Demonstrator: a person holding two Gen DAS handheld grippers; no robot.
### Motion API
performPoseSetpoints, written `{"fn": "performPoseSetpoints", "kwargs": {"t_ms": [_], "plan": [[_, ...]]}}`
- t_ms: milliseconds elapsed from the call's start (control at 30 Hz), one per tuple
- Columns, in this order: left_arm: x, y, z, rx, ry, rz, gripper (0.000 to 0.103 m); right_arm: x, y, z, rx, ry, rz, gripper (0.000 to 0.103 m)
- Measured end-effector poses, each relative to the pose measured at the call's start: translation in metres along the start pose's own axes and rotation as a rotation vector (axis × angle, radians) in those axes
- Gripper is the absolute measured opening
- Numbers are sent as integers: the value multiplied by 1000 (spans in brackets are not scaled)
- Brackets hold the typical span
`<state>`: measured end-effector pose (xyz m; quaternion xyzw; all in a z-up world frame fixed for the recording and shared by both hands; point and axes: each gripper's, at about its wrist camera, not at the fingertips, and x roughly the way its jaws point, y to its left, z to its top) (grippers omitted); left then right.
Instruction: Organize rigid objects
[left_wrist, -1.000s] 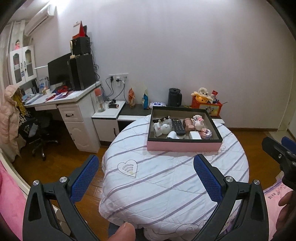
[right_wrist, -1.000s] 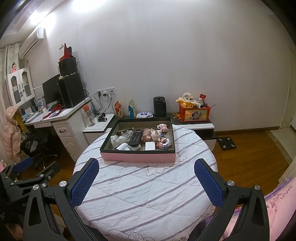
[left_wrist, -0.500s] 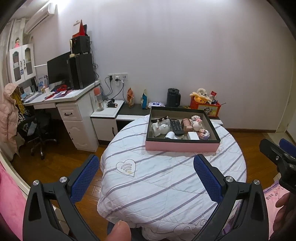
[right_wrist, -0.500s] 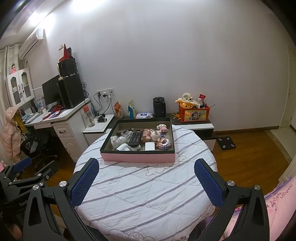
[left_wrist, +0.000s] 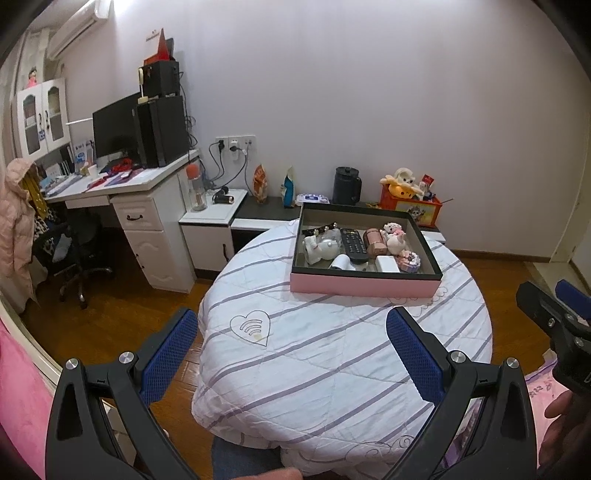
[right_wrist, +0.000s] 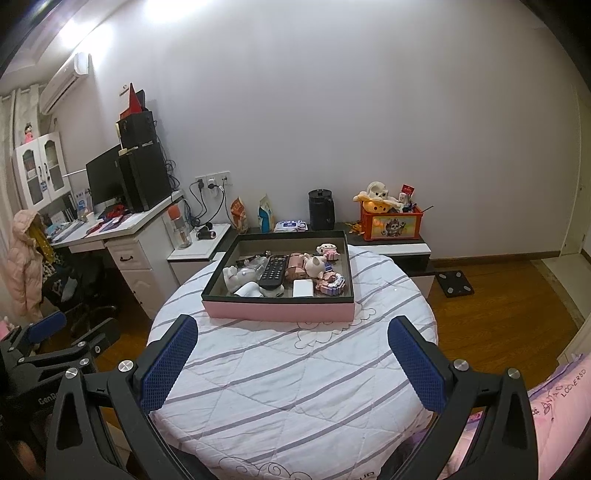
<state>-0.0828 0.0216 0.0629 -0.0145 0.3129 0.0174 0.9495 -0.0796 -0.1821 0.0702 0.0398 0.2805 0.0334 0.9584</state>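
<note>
Remote (right_wrist: 273, 271), toys, small boxes all inside far tray (right_wrist: 277, 310); view barely nearer than before; both claws (left_wrist: 291, 341) (right_wrist: 291, 345) spread, empty.

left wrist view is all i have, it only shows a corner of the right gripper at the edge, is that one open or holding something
Observer: The right gripper is open and empty, its blue pads wide apart above the round table.
Operator: what's hidden from me past the table's far right side
Observer: A flat black scale lies on the wood floor beside the low cabinet.
Operator: what is the right one aimed at
Observer: The pink tray sits centred between its pads, with the remote near the middle.
</note>
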Motion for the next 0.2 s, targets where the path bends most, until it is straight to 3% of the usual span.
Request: {"fn": "performPoseSetpoints", "kwargs": {"t_ms": [200], "plan": [[3,0,-1,-7,5,1,103,4,-1,0,2,7,-1,103]]}}
